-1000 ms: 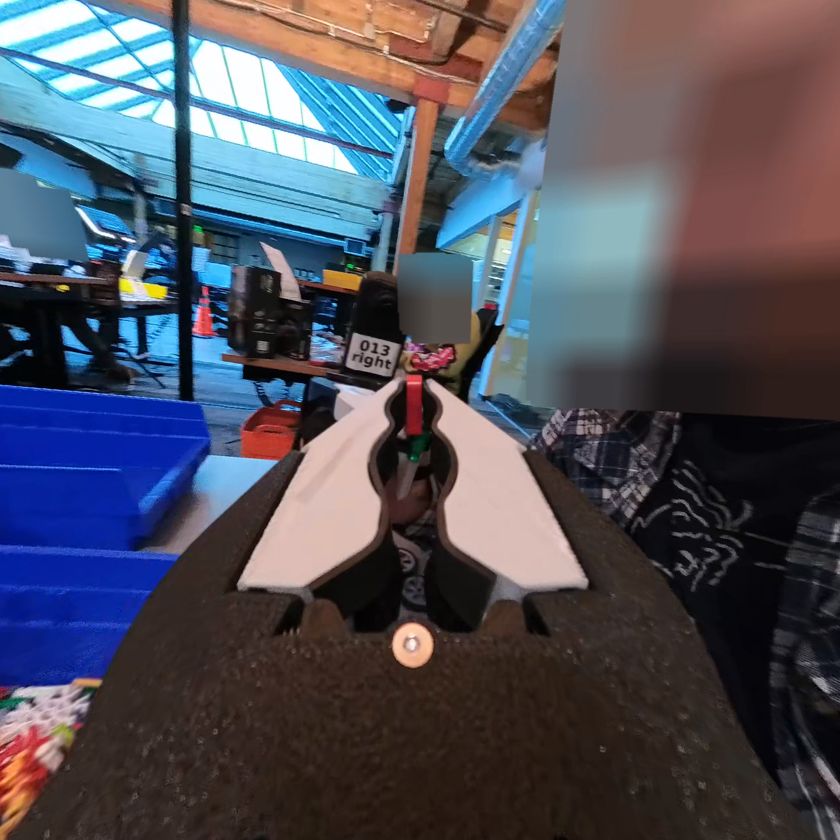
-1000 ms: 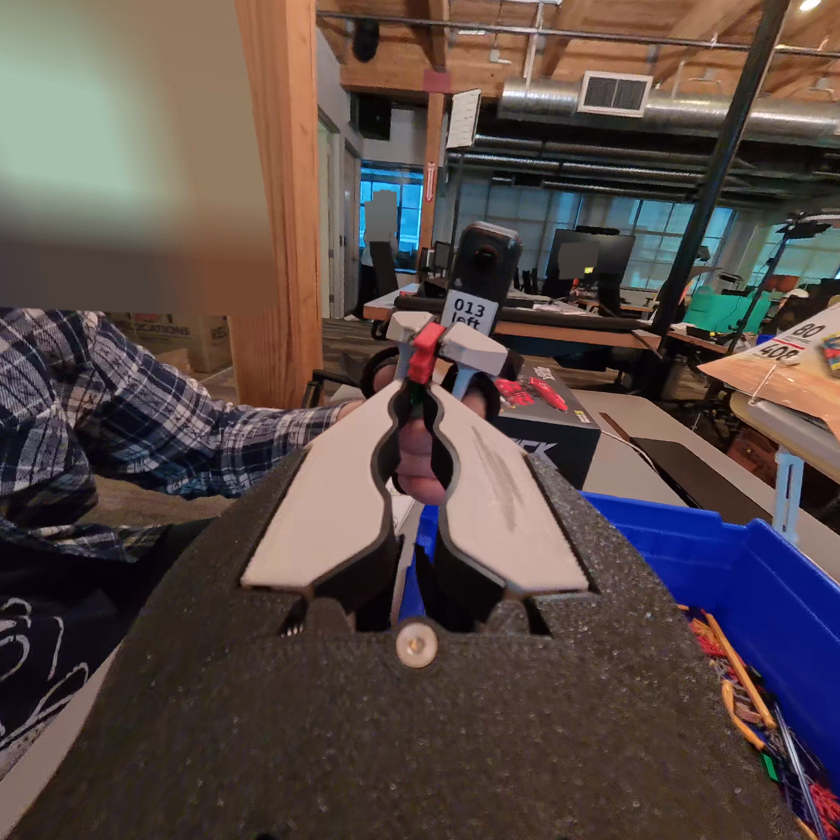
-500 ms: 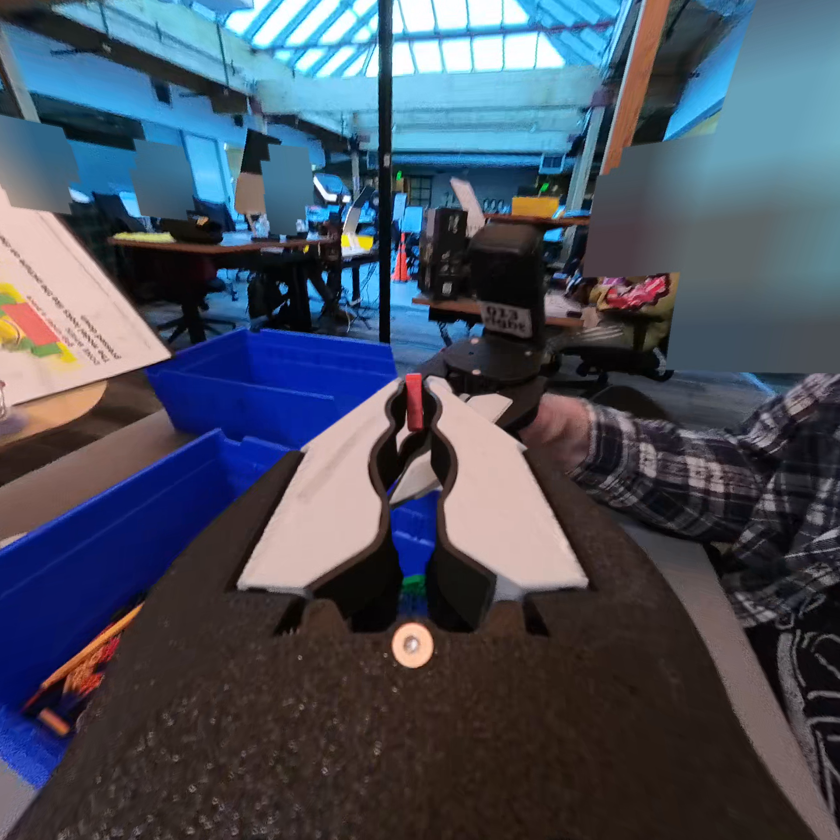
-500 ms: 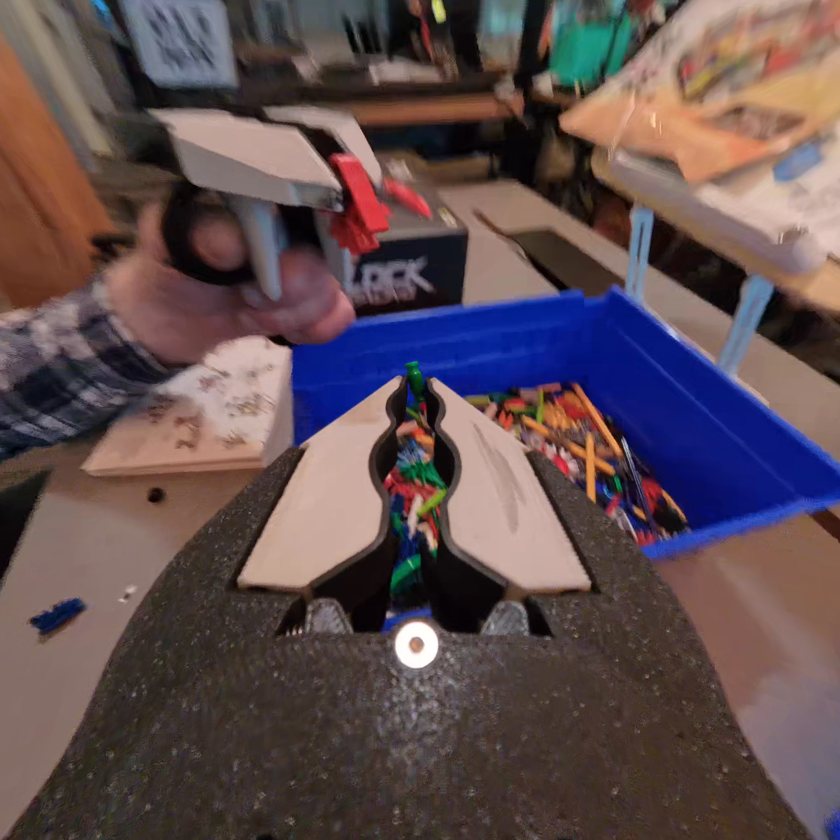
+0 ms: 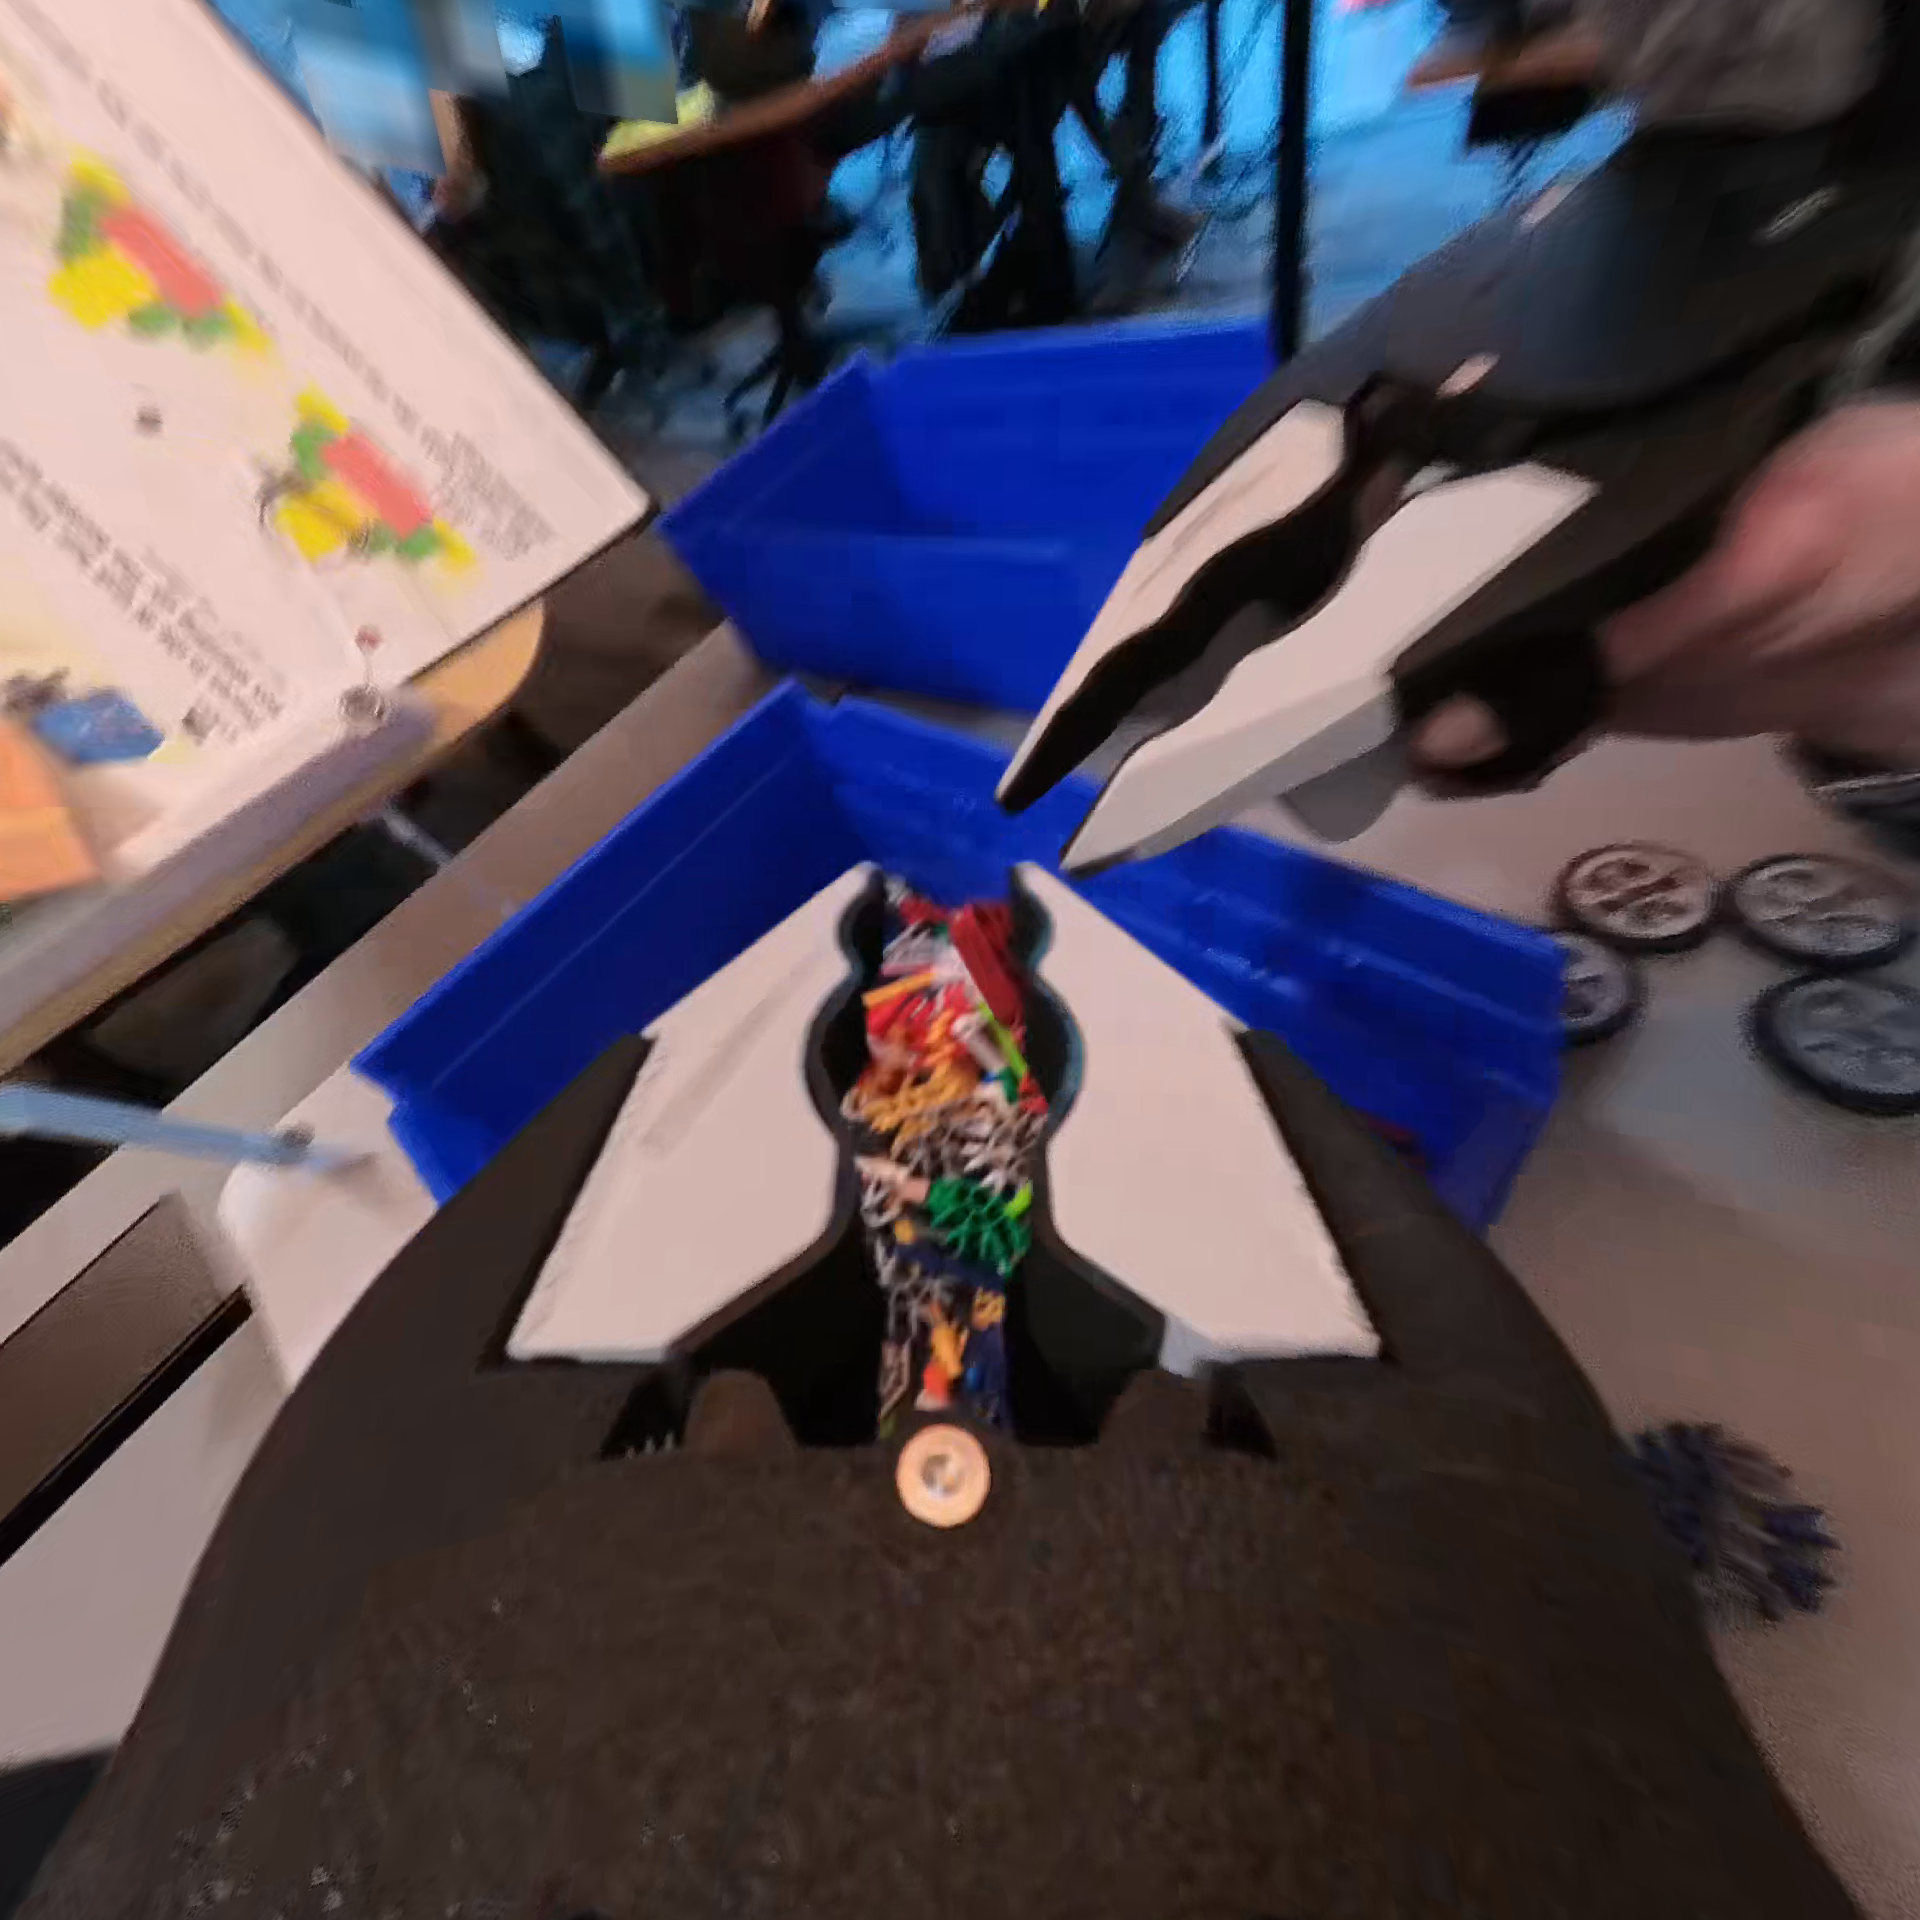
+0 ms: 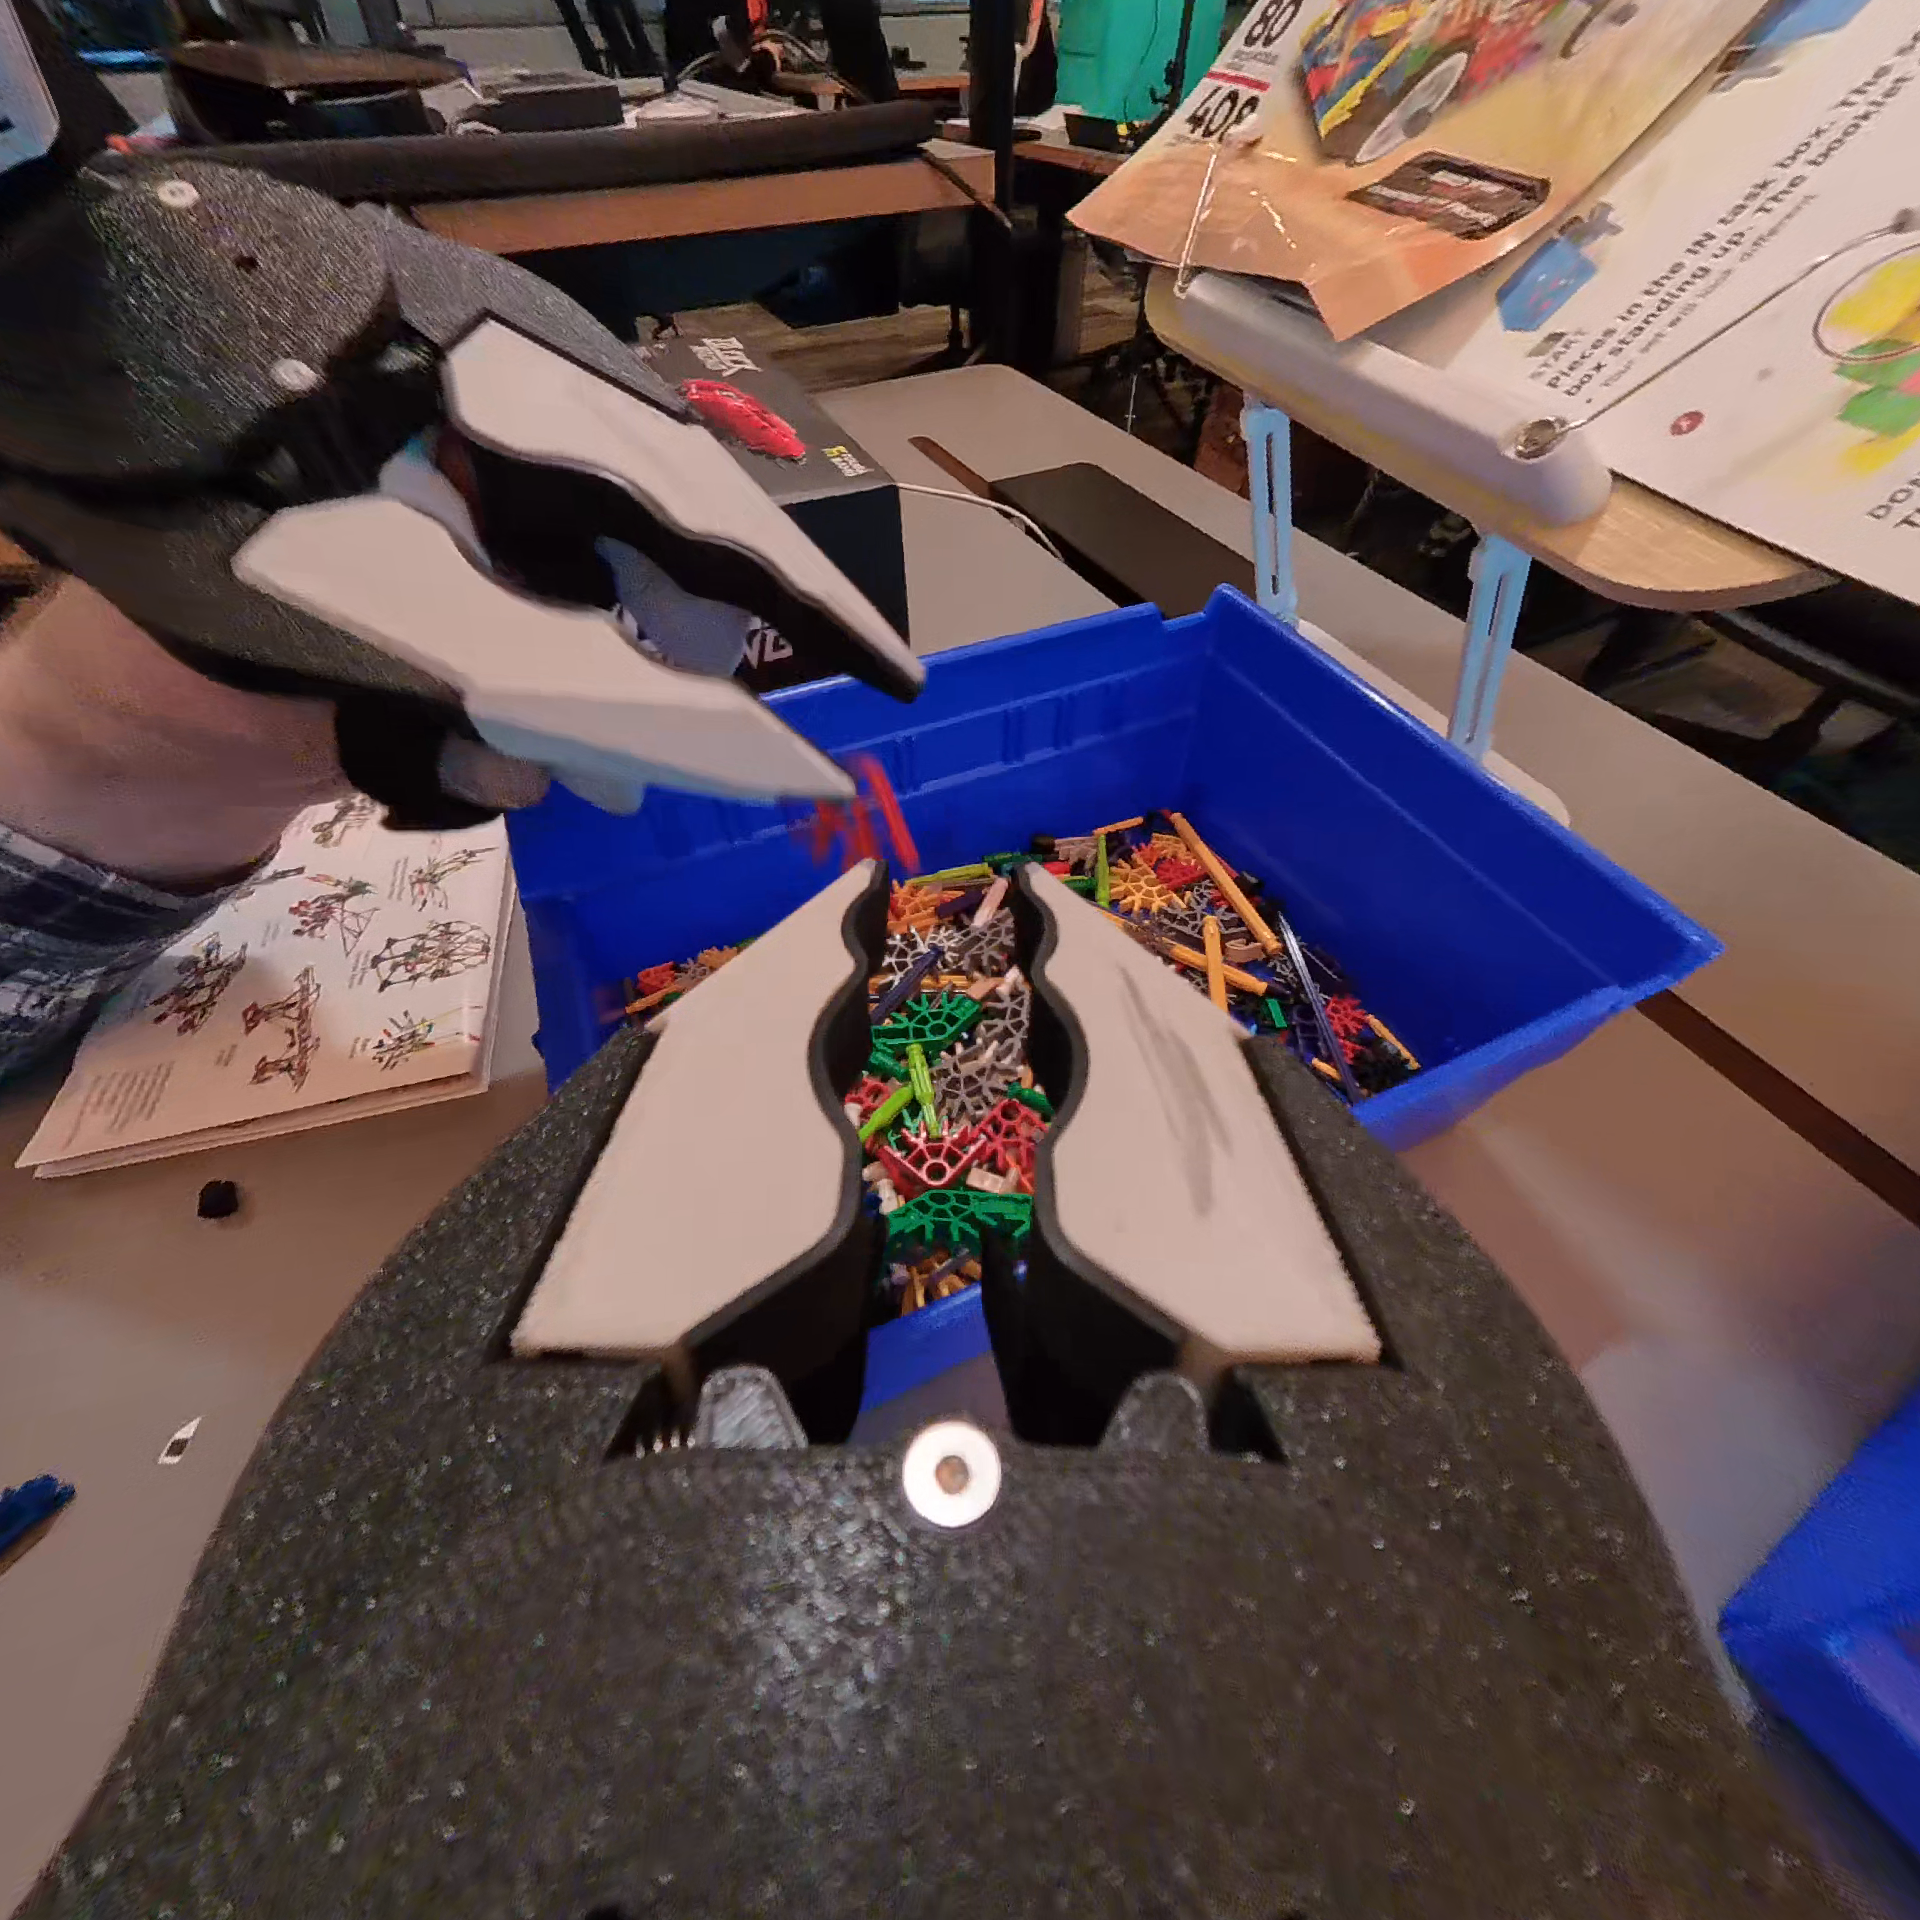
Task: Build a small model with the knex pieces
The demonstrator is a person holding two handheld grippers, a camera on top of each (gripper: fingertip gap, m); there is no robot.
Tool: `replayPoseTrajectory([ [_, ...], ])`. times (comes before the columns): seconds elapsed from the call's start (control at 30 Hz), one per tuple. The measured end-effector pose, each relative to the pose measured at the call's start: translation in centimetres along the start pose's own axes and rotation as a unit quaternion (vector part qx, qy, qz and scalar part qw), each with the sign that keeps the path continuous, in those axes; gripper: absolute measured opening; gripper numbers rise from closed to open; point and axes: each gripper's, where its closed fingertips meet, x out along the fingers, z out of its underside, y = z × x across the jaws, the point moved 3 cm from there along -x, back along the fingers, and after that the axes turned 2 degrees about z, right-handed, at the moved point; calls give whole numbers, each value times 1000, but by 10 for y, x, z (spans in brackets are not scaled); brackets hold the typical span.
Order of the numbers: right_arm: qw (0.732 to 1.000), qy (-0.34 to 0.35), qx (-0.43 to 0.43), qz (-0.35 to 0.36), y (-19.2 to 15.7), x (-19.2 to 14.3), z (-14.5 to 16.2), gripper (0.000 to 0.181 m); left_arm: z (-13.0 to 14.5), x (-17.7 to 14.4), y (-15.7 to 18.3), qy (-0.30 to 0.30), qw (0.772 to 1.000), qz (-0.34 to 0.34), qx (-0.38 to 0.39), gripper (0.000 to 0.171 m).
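Observation:
A blue bin (image 6: 1403, 790) holds a heap of small colourful rods and connectors (image 6: 1195, 914). My right gripper (image 6: 951, 878) is open and empty above the bin's near side. My left gripper (image 6: 878, 727) hangs over the bin's left rim, open, with a blurred red piece (image 6: 862, 821) just below its tips in mid-air. In the left wrist view my left gripper (image 5: 945, 883) is open and empty over the same bin (image 5: 623, 935) and its pieces (image 5: 935, 1091). The right gripper (image 5: 1044, 831) points down at the bin from the upper right, tips slightly apart.
A second blue bin (image 5: 966, 499) stands behind the first. Several black wheels (image 5: 1818, 935) lie on the table to its right. A tilted stand holds printed sheets (image 6: 1662, 312). An open booklet (image 6: 291, 977) and a dark box (image 6: 790, 447) lie left of the bin. Only a small space, under 4 cm, lies between the two pairs of fingers.
Both grippers swung down from facing each other in the air to over the bin. The left let go of its red piece, the right of its green one; both now stand open.

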Motion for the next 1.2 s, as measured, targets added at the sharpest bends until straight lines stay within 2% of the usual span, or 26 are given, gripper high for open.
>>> replayPoseTrajectory([
  [0.07, 1000, 6, 0, 8, 2, -1, -1, 22, 12, 8, -3, -42, 999, -13, -3, 47],
  [0.1, 1000, 10, 0, 8, 2, -2, -3, 22, 16, 10, -4, -52, 999, -14, -8, 54],
  [0.17, 1000, 16, -3, 12, 3, -4, -6, 23, 18, 12, -3, -58, 998, -8, -10, 66],
  [0.27, 999, 39, -11, 4, -1, -9, -14, 22, 13, 7, -6, -49, 999, -8, -5, 73],
  [0.33, 998, 51, -19, -19, -8, -12, -19, 22, 9, -2, -5, -43, 999, 8, 9, 65],
  [0.43, 998, 55, -27, -22, -11, -13, -21, 22, 3, -25, 11, -54, 996, 69, 36, 53],
  [0.53, 997, 64, -29, -33, -14, -14, -23, 22, 2, -48, 31, -70, 990, 96, 80, 57],
  [0.63, 997, 64, -33, -38, -17, -14, -23, 22, 15, -67, 66, -94, 977, 159, 106, 57],
  [0.73, 996, 64, -39, -43, -20, -14, -23, 22, 53, -87, 100, -166, 956, 202, 136, 54],
  [0.87, 996, 60, -42, -46, -23, -13, -22, 22, 112, -114, 134, -275, 922, 248, 118, 46],
  [1.0, 996, 52, -49, -52, -28, -10, -20, 22, 139, -134, 151, -303, 912, 262, 87, 35],
  [1.13, 996, 50, -55, -54, -31, -9, -20, 22, 160, -135, 153, -325, 909, 248, 77, 31],
  [1.2, 996, 53, -55, -55, -32, -9, -21, 22, 170, -131, 153, -336, 907, 245, 73, 23],
])
